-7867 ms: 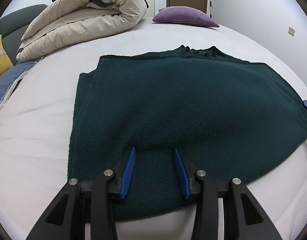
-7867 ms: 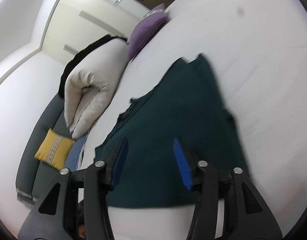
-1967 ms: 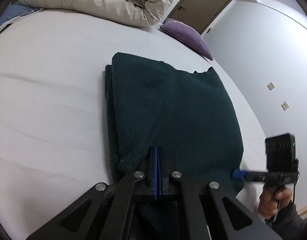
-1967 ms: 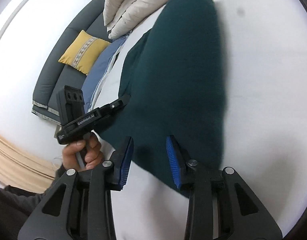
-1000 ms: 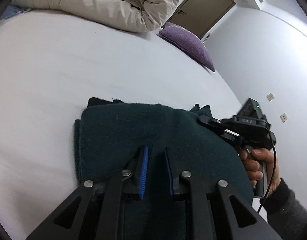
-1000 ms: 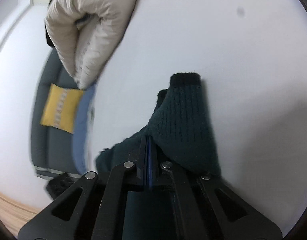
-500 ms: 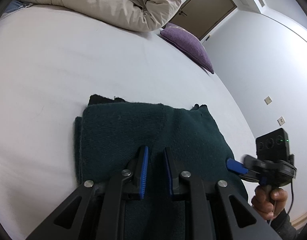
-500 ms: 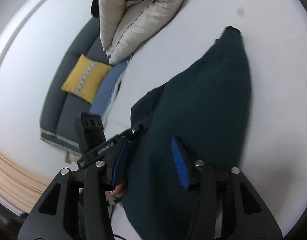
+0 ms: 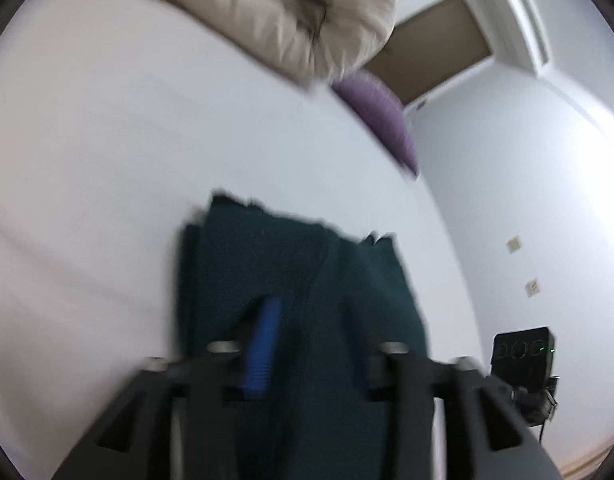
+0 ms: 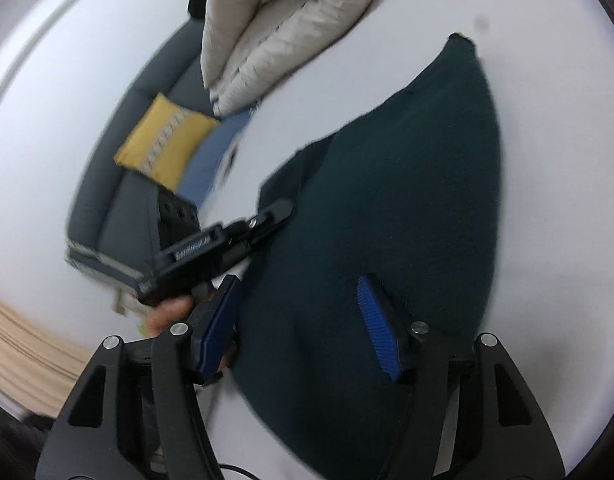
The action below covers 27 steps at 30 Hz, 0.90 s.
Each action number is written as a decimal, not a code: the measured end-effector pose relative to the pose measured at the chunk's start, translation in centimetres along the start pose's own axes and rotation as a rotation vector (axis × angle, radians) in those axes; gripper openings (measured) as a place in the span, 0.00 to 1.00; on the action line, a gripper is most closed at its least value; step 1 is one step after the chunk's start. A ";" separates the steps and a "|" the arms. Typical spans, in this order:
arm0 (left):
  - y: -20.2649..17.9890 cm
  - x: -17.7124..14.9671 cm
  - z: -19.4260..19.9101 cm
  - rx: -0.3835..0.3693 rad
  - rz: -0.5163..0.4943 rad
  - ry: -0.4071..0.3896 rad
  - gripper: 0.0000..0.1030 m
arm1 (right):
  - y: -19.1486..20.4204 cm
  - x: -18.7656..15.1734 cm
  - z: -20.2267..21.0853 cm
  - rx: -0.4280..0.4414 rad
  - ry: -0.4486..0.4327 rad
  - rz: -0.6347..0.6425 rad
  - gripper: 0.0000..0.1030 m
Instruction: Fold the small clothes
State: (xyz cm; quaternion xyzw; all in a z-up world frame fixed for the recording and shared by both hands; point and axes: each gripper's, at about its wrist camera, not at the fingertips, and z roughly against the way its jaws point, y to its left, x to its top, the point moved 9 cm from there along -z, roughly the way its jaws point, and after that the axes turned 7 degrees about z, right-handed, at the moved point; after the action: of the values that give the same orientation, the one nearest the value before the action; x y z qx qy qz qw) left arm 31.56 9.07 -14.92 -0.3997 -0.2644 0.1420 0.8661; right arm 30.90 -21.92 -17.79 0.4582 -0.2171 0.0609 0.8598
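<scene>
On the white bed [image 9: 107, 152] lies the dark green knitted garment [image 10: 407, 200], doubled into a compact rectangle, likely so its layers settle flat. Both grippers hang over its near edge with jaws spread and empty: the left gripper [image 9: 311, 344] and the right gripper [image 10: 303, 320]. A rolled beige duvet [image 10: 275, 20] and purple cushion [image 9: 379, 120] sit well apart, blocking nothing.

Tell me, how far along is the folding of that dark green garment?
Mostly done, it seems: the dark green garment lies on the white bed as a compact stack with layered edges. Nothing is in hand; the left gripper and right gripper are both open above it. At most a final tidy or one more fold looks left.
</scene>
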 end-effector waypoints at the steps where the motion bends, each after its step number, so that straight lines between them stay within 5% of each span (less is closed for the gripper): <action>1: -0.2 0.1 1.9 -0.009 -0.006 -0.034 0.59 | 0.7 0.3 1.0 0.009 -0.026 0.017 0.60; 5: 1.2 -0.3 4.8 0.000 0.030 -0.041 0.63 | 1.1 0.5 3.8 -0.020 -0.046 0.037 0.62; 10: 4.1 -2.8 3.5 0.071 0.068 0.058 0.63 | -4.0 -1.6 5.2 -0.068 -0.012 -0.098 0.63; 20: 5.4 -3.4 0.8 0.062 0.126 0.132 0.66 | -7.2 -3.4 0.8 -0.036 0.054 -0.171 0.63; 27: 4.2 -4.2 -1.7 0.027 0.130 0.269 0.47 | -7.6 -3.7 -0.2 -0.051 0.079 -0.157 0.62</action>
State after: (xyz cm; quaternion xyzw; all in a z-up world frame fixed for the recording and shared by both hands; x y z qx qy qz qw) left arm 29.00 8.76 -20.48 -0.4195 -0.1177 0.1464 0.8881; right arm 29.95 -25.76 -25.28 0.4491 -0.1478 0.0059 0.8812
